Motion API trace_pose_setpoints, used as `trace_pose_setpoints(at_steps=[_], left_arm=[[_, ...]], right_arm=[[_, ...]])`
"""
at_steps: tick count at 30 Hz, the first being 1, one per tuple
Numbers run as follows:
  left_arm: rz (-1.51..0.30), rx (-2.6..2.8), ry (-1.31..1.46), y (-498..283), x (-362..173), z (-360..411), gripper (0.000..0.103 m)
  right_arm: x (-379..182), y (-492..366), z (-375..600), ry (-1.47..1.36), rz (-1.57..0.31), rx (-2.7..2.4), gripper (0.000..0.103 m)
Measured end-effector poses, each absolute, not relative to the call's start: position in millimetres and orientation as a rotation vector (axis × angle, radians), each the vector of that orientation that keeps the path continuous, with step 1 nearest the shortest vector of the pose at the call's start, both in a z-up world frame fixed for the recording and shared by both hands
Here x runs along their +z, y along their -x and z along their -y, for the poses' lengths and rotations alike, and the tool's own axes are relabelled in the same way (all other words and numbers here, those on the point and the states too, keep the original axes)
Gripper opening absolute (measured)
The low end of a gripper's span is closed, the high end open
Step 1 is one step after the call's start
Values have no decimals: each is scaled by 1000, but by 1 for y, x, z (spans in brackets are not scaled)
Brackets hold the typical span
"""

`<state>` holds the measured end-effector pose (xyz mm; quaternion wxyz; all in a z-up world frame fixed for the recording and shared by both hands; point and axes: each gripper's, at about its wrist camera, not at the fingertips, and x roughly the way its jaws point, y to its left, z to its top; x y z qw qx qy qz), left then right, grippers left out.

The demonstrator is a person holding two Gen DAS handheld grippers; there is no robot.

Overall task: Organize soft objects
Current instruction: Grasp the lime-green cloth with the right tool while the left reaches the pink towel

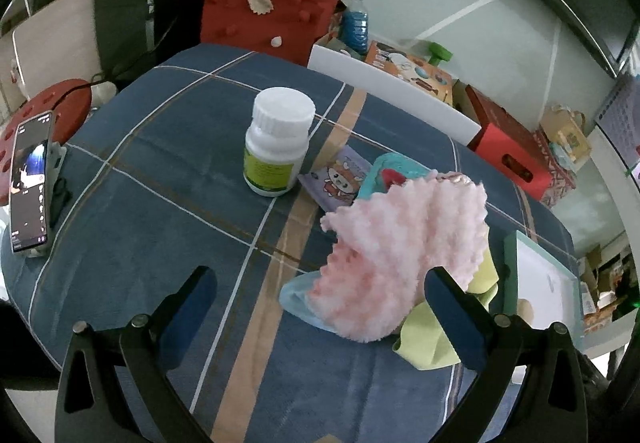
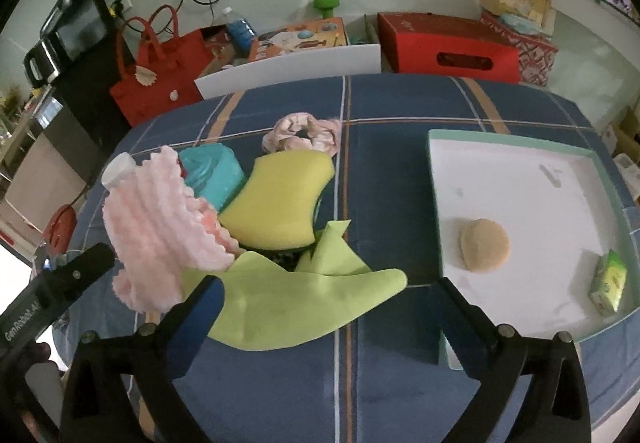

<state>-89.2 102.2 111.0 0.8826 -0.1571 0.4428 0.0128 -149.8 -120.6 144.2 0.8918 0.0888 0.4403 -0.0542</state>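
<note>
While both grippers hang over the blue plaid cloth [image 2: 400,103], the left gripper [image 1: 320,307] has its fingers spread, nothing pinched. The right gripper [image 2: 332,307] likewise stands spread wide and empty. Landmark: the white tray [image 2: 520,171]. Inside it lie a tan round puff [image 2: 485,245] and a small green packet [image 2: 609,281]. Left of the tray sits the pile: pink fluffy cloth [image 2: 160,219], yellow sponge [image 2: 280,199], lime cloth [image 2: 296,299], teal item [image 2: 212,175], pink scrunchie [image 2: 304,133] beyond. A white bottle [image 1: 278,141] stands further left.
</note>
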Motion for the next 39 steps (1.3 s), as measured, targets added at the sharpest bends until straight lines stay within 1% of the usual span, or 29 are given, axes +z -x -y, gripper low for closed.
trace_pose_setpoints(at_steps=[6, 13, 20, 34, 37, 39], left_arm=[[-936, 10, 279, 85, 107, -90, 103], [-993, 24, 228, 80, 98, -88, 103], [-1044, 29, 216, 77, 91, -90, 103], [-1065, 36, 226, 76, 88, -94, 103], [-1067, 37, 228, 76, 88, -94, 103], [-1068, 37, 227, 76, 88, -94, 103]], right_arm=[[126, 144, 118, -201, -974, -58, 103], [107, 134, 113, -185, -1041, -34, 103], [97, 130, 107, -159, -1076, -10, 103], [83, 122, 98, -118, -1086, -11, 102], [81, 121, 95, -105, -1080, 6, 95], [77, 120, 93, -101, -1093, 23, 83]])
